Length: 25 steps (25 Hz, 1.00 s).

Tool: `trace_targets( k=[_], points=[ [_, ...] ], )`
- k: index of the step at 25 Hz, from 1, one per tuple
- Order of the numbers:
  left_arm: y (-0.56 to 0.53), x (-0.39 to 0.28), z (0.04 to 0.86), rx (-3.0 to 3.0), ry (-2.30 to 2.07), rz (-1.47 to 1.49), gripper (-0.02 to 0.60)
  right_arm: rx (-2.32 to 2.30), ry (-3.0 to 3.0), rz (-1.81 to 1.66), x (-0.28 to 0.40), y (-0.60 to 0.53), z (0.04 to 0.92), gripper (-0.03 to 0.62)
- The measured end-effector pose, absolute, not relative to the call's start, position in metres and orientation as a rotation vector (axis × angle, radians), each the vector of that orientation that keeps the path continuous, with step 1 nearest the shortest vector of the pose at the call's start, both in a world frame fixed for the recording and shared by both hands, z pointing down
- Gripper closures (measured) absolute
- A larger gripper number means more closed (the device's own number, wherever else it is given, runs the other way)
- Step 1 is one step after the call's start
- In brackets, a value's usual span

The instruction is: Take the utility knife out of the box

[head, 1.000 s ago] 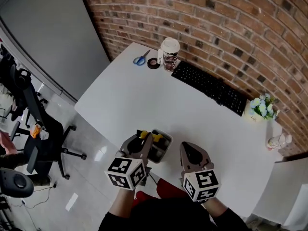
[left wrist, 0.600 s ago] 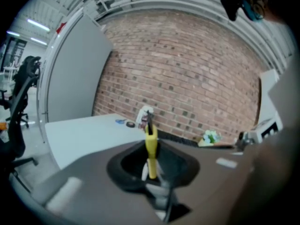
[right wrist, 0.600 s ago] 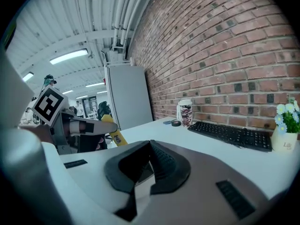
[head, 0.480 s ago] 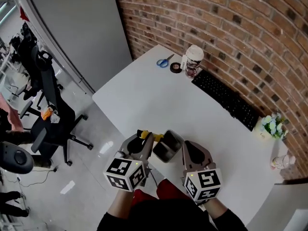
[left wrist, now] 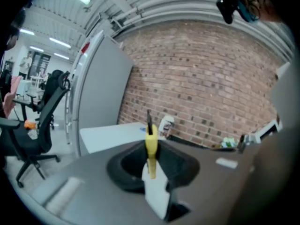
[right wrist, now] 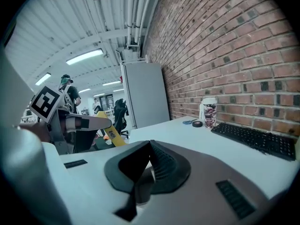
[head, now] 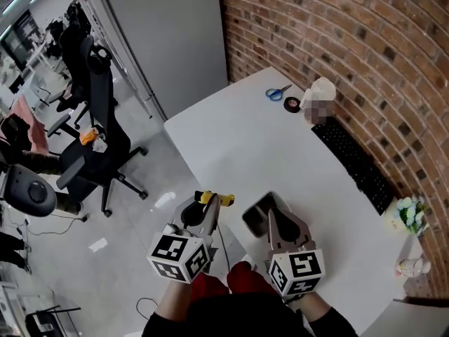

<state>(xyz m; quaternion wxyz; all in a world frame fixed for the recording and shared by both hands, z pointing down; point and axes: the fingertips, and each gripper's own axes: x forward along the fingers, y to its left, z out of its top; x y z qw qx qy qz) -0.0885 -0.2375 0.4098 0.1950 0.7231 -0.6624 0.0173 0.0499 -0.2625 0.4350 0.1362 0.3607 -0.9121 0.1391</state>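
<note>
Left gripper [head: 209, 214] is clamped on the knife [left wrist: 151, 146], yellow end poking past the tips. The knife is out of the box [head: 258, 209], in the air just left of it. Right gripper [right wrist: 150, 146] has its jaws together, nothing in them. The knife is likely light, stiff and slick, so it may pivot. Pinch mid-handle, off the blade end.

Grey left gripper [head: 208, 206], grey right gripper [head: 276, 223], white cubes [head: 181, 253] with black square markers, black sleeves [head: 160, 324]
</note>
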Motion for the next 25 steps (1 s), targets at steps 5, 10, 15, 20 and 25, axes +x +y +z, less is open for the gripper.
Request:
trace_targets(
  k=[5,10,15,20,25],
  points=[
    [-0.214,-0.118,0.412,1.949,-1.953,0.029,0.522,0.939,-2.671,0.394,0.021,-0.253,0.436,0.586],
    [-0.190,-0.148,0.413,1.889,-2.012,0.012,0.522,0.850,-2.695,0.373,-0.009,-0.237,0.434,0.586],
    [-0.171,-0.169,0.415,1.876,-2.034,0.006,0.522,0.809,-2.703,0.352,-0.031,-0.219,0.432,0.586],
    [-0.161,-0.186,0.417,1.909,-2.016,0.008,0.522,0.835,-2.694,0.340,-0.051,-0.203,0.432,0.586],
    [-0.151,-0.204,0.420,1.944,-1.980,0.019,0.522,0.869,-2.670,0.335,-0.070,-0.186,0.432,0.586]
  ],
)
